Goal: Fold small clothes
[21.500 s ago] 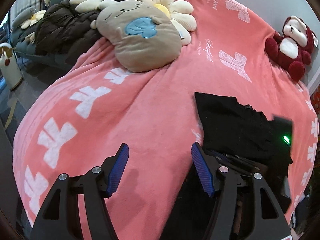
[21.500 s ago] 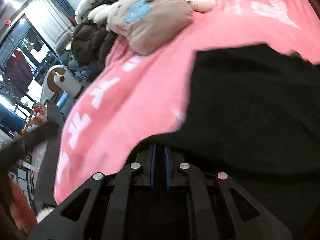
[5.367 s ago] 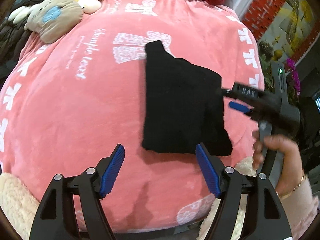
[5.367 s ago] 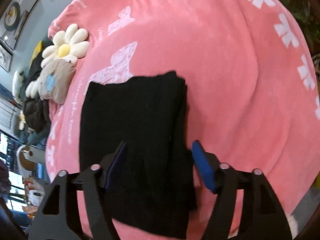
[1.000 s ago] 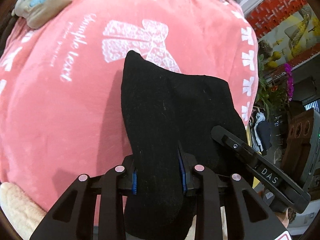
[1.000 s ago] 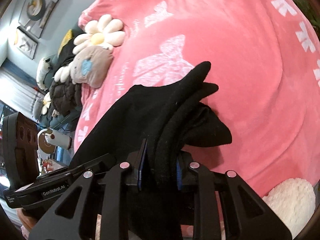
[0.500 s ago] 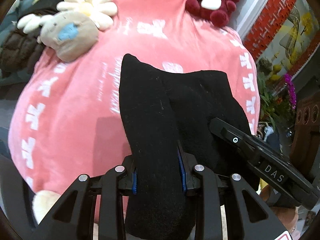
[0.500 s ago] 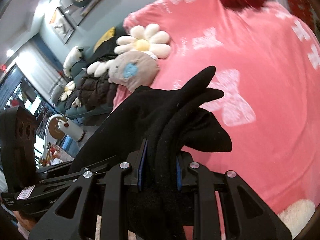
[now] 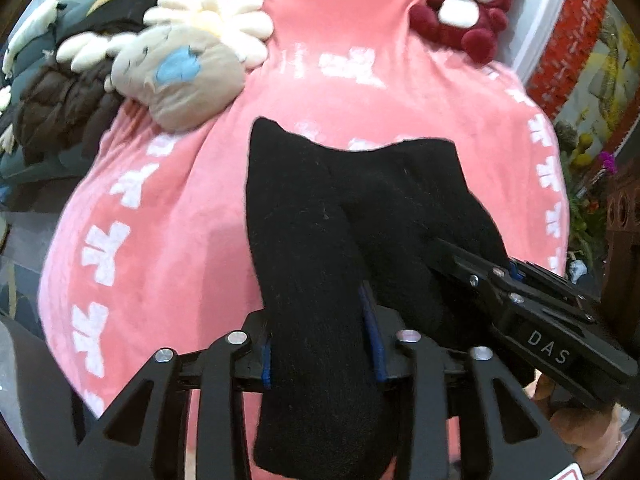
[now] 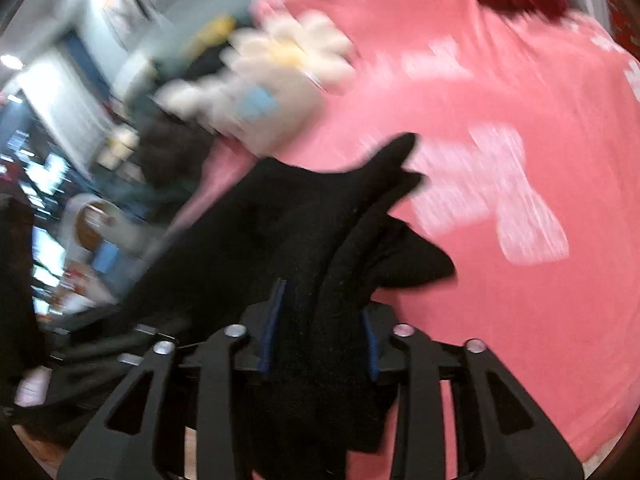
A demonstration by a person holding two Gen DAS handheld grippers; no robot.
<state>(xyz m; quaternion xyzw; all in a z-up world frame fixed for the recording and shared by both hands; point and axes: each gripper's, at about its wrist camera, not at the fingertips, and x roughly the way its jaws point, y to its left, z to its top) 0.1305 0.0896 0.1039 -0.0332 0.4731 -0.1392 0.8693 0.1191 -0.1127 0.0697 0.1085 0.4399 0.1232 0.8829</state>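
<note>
Garment (image 9: 320, 240), black, folded, hangs between both grippers above pink blanket (image 9: 180, 220); long axis runs forward from left gripper (image 9: 322, 352). Right gripper (image 10: 318, 340) just beside, equally near. Both jaws opening, cloth still between pads.

black garment (image 9: 320, 208); pink blanket (image 9: 168, 208) with white bow prints; tan plush (image 9: 180, 76) has a blue patch (cream flower petals behind); dark red and white teddy (image 9: 466, 20)
</note>
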